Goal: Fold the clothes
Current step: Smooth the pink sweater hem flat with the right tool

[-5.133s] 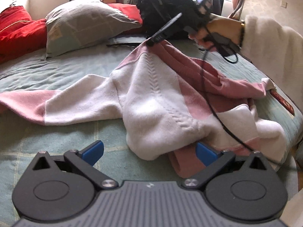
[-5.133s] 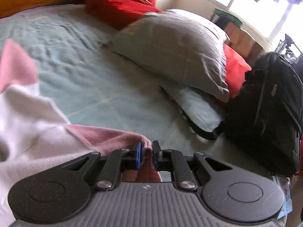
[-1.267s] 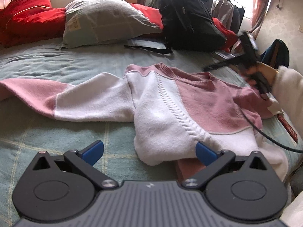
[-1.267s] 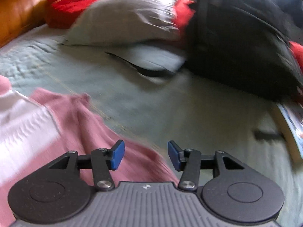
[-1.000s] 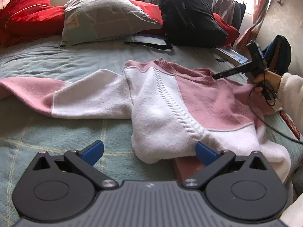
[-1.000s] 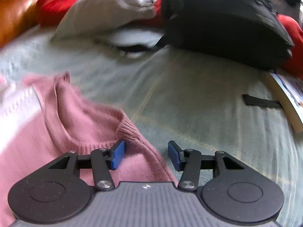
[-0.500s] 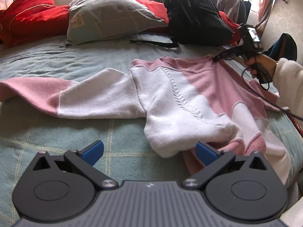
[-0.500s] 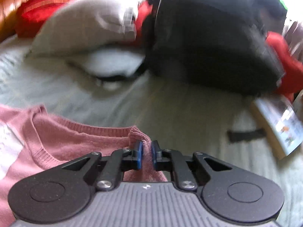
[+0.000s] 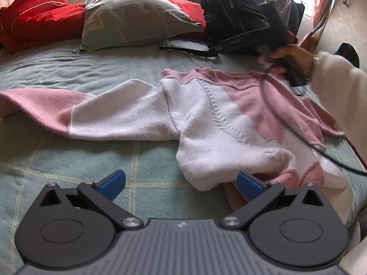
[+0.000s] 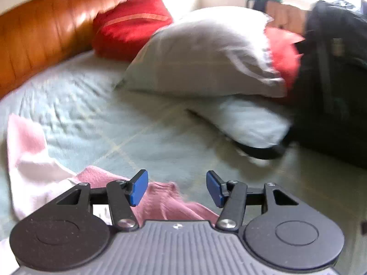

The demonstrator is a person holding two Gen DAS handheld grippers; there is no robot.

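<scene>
While both grippers gape, sweater point(image 9: 206, 123) lies just beyond left gripper point(image 9: 181, 183).

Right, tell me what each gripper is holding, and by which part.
Nothing. The left gripper is open at the sweater's hem; the right gripper is open above its pink edge.
</scene>
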